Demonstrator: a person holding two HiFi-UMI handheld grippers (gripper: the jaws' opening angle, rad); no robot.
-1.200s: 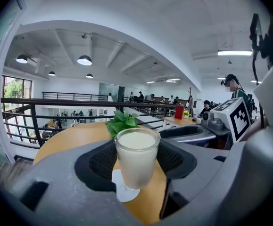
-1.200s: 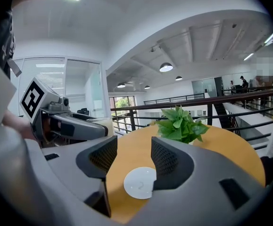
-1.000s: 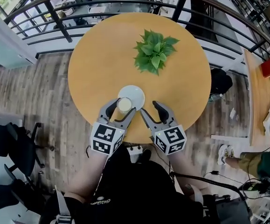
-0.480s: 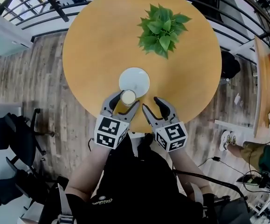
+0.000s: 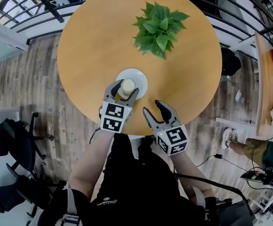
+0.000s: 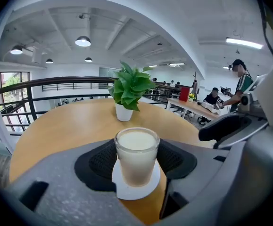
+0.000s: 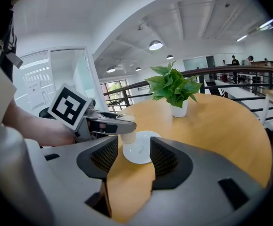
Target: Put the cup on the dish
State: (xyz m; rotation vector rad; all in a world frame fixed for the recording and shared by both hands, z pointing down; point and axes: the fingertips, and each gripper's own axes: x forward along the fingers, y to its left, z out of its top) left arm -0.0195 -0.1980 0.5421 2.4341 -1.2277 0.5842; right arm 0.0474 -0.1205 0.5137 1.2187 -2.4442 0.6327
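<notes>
Overhead, one round bench (image 5: pixel 94 41) carried one potted plant (image 5: pixel 159 27), one white dish (image 5: pixel 140 77) and one cup (image 5: pixel 128 85). Two tongs reached over its near edge: the left tongs (image 5: pixel 122 89) around the cup, the right tongs (image 5: pixel 155 110) to their right. In the left gripper view, both pads (image 6: pixel 98 163) pressed the single milky cup, upright over the dish. In the right gripper view, the jaws stood wide, having just closed slightly, with only bare bench between them.

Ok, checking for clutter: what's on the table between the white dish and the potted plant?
Nothing. The head view shows only bare wooden tabletop between the dish and the potted plant.
</notes>
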